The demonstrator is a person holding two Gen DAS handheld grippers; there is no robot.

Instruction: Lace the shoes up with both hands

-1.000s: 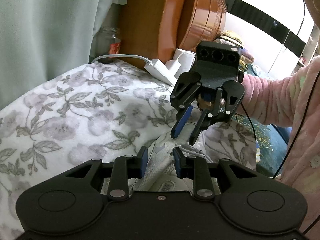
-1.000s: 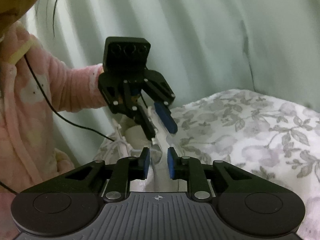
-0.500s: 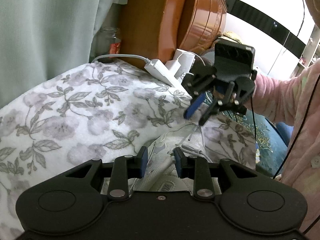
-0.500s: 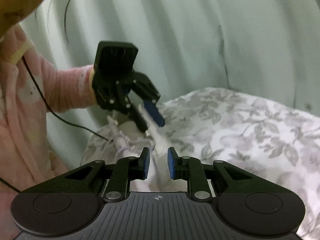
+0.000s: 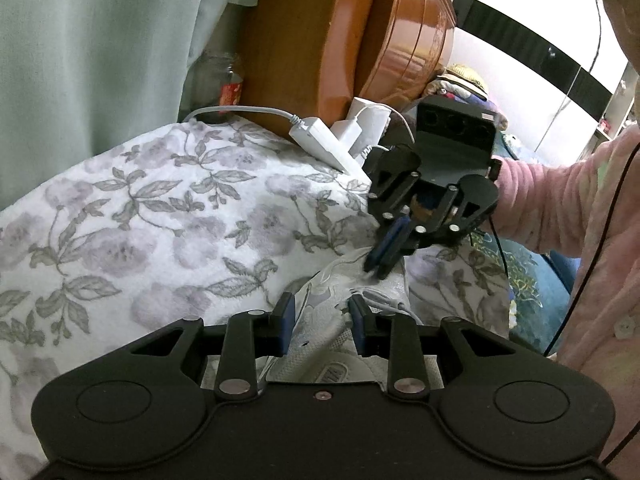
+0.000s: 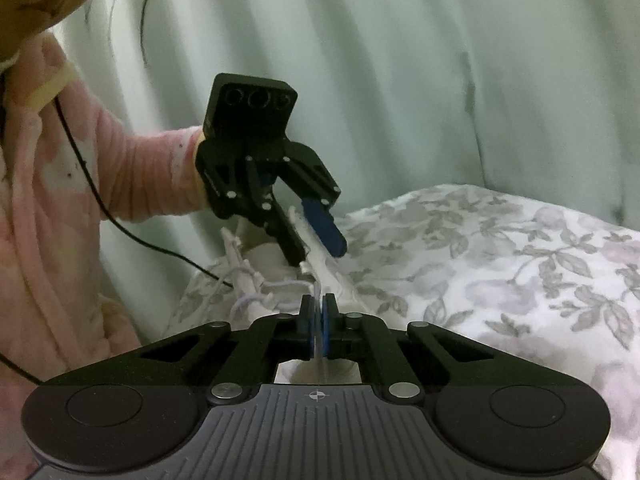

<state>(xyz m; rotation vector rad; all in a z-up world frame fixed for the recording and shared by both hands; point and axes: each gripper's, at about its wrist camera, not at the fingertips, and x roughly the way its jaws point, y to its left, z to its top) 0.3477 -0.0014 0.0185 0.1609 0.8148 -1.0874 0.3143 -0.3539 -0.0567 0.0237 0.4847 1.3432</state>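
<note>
We find the white sneaker [image 5: 332,344] lying on the floral blanket [image 5: 152,216], close under our left gripper [image 5: 322,322] and partly hidden by that gripper's body. In the right wrist view the same shoe [image 6: 276,264] sits below the left gripper [image 6: 316,240], its eyelet rows and loose crossings of lace showing. A thin white shoelace [image 6: 318,300] rises from the shoe and passes straight between the blue pads of our right gripper [image 6: 318,326], which are pressed together on it with almost no gap. From the left wrist view, the right gripper [image 5: 380,260] points down at the shoe's upper, its fingertips closed and blurred, a strand of lace [image 5: 384,302] trailing just beside it.

Our left gripper stands with its fingers spread apart, one on each side of the shoe's upper, gripping nothing that we can see.

A pink fleece sleeve [image 5: 560,208] leads to the right gripper, and another sleeve [image 6: 132,176] to the left one. Behind the blanket we see a white power strip [image 5: 320,144] with plugged chargers, a wooden headboard [image 5: 340,40], a glass jar [image 5: 218,80] and a pale green curtain [image 6: 400,80].
</note>
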